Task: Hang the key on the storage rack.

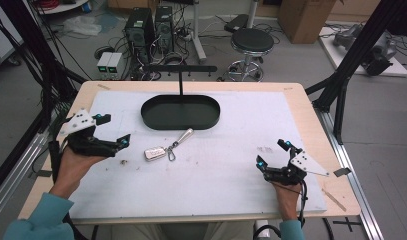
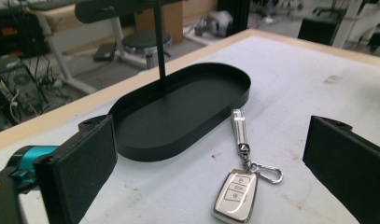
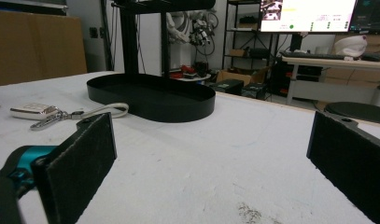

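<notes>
Nearest, at the bottom of the high view, two teal sleeves and two hands, one tool in each. On the left, the left gripper [image 1: 111, 132], black with a grey plate on top and small blue bits, jaws spread wide, nothing between them. On the right, the right gripper [image 1: 271, 153], low by the table's near right side, jaws also spread wide and empty. Both over a white mat [image 1: 231, 180] on a pale wooden table [image 1: 311, 120]. A few dark crumbs and smudges on the mat. A little farther in, just past the left gripper, a car key [image 2: 235, 195] flat on the mat: shiny silver, smooth rounded shape, three small buttons in a row on a white face. At its far end, a silver clip [image 2: 267, 171] and a short pale strap [image 2: 238, 127] with a metal band, stretched toward the tray. Strap tip just beside the tray wall, whether touching or not hard to tell. Next, a black tray [image 1: 150, 119], long and round at the ends, low wall, nothing inside. At its far side, a thin black post [image 1: 180, 83] straight up, with a black bar across the top. Farthest off, beyond the table, a round black stool [image 1: 251, 41], black computer boxes [image 1: 140, 29], tangled cables and a brown cardboard box [image 1: 305, 17] on a grey floor.
</notes>
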Demonstrator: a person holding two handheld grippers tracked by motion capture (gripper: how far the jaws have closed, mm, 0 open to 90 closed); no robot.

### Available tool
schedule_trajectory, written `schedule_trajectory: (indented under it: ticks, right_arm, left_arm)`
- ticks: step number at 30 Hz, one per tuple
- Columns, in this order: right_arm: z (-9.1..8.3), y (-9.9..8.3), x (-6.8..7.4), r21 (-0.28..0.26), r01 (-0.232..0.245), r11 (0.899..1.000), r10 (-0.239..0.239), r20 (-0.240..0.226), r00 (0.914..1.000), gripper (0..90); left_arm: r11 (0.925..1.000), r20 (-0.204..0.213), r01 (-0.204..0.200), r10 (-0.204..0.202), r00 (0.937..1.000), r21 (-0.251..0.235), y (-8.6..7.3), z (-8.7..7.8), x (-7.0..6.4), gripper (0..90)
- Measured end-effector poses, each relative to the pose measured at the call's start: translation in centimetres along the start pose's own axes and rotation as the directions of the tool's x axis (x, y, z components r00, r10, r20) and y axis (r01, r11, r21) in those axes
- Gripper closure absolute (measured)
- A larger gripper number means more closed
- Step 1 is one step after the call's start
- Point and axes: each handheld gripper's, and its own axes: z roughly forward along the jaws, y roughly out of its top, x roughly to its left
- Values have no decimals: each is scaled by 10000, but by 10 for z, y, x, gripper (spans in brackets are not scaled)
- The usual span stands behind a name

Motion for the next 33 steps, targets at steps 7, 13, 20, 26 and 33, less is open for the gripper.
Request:
schedule_trajectory:
  ticks: [7,13,20,26,33]
  right_arm:
    - [0,0,0,10,-5,10000,5,-7,10000,6]
    - [0,0,0,4,-10,10000,10,-10,10000,6]
    - [0,0,0,8,-47,10000,47,-14,10000,7]
    - [0,0,0,6,-106,9999,106,-18,9999,7]
    - [-1,0,0,-3,-103,9999,103,-12,9999,7]
  left_arm:
    - [9904,419,-548,498,9979,1270,18,35,-5,34]
    - [9715,582,-829,717,9957,2222,29,62,-14,34]
    - [9469,697,-1121,954,9930,3015,36,92,-23,34]
    - [9270,911,-1136,865,9921,3574,36,114,-32,35]
    - [8968,1031,-1167,800,9914,4267,29,135,-37,35]
